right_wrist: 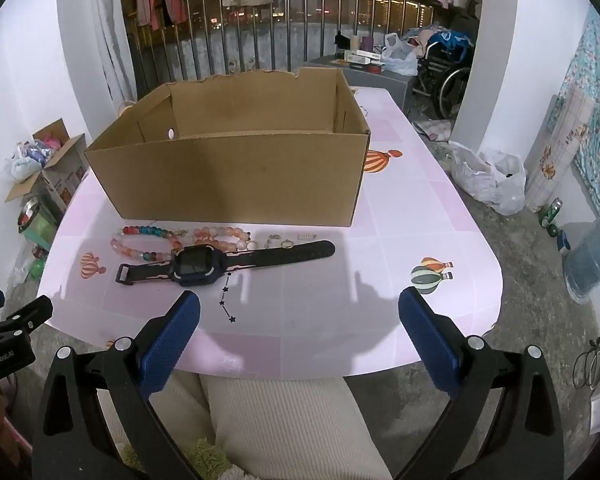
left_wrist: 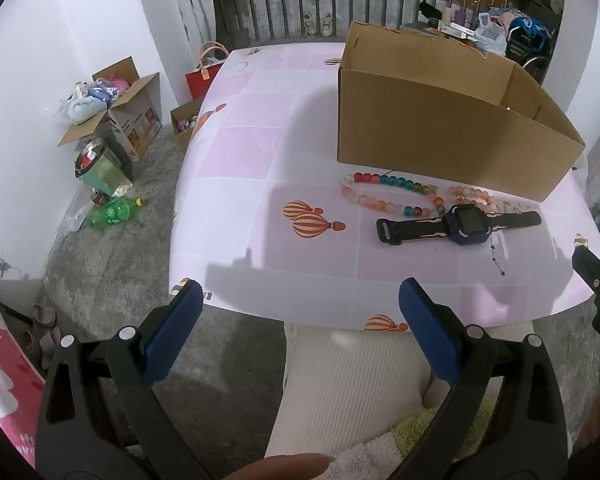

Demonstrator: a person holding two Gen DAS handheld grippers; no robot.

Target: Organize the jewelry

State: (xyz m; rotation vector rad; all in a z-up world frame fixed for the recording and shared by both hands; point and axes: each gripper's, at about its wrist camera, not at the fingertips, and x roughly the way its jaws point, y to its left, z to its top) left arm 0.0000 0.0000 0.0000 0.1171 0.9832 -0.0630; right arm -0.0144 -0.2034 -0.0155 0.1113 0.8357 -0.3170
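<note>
An open cardboard box (right_wrist: pixel 236 176) stands on the pink table (right_wrist: pixel 400 240); it also shows in the left wrist view (left_wrist: pixel 440 136). In front of it lie a multicoloured bead bracelet (right_wrist: pixel 144 244), a peach bead bracelet (right_wrist: pixel 224 236), a dark blue watch (right_wrist: pixel 196 266) with black strap, and small metal pieces (right_wrist: pixel 286 242). The left wrist view shows the multicoloured bracelet (left_wrist: pixel 384 196) and the watch (left_wrist: pixel 466 228). My left gripper (left_wrist: pixel 300 304) is open and empty at the table's near edge. My right gripper (right_wrist: pixel 300 312) is open and empty, just short of the watch.
The table (left_wrist: pixel 240 184) has a balloon-patterned cloth. Boxes and bags (left_wrist: pixel 112 108) and bottles (left_wrist: pixel 112 208) sit on the floor at left. Plastic bags (right_wrist: pixel 488 176) and a water jug (right_wrist: pixel 592 256) stand on the floor at right. A railing runs behind the table.
</note>
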